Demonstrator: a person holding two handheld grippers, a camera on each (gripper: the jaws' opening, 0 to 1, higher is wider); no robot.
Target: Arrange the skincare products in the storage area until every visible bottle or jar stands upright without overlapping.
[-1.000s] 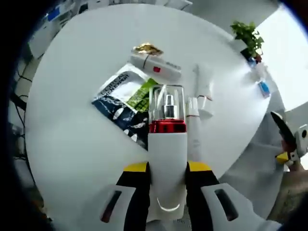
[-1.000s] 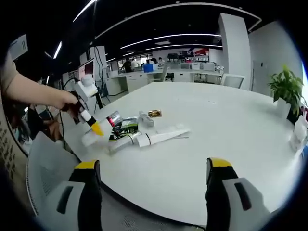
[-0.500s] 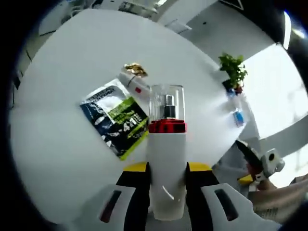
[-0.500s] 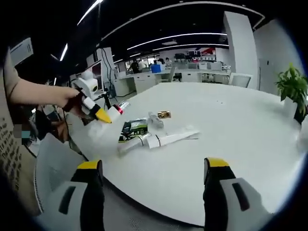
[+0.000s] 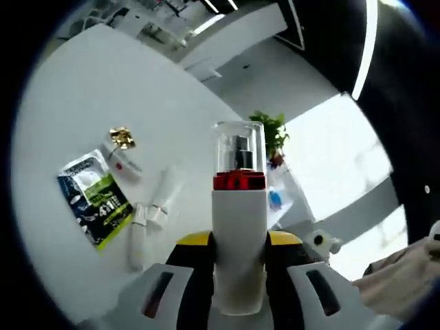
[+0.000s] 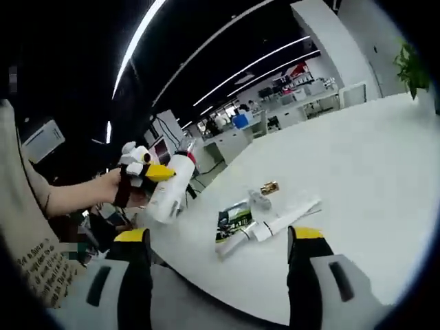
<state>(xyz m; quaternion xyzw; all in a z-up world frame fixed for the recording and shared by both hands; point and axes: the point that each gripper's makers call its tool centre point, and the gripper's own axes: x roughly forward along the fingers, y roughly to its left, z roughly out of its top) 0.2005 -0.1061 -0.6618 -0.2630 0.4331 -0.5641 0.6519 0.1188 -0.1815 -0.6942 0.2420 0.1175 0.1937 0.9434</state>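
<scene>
Sachet [image 5: 93, 199] print reads "41"; left tool [image 5: 239, 240] grips bottle [image 5: 238, 227].

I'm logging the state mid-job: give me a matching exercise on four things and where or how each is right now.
1. pump bottle
2. sachet
3. gold item
4. right tool

a. lying flat on the table
b. open, holding nothing
c. clamped in the left tool, off the table
d. beyond the sachet, beside a small bottle

Pairs: 1-c, 2-a, 3-d, 4-b
</scene>
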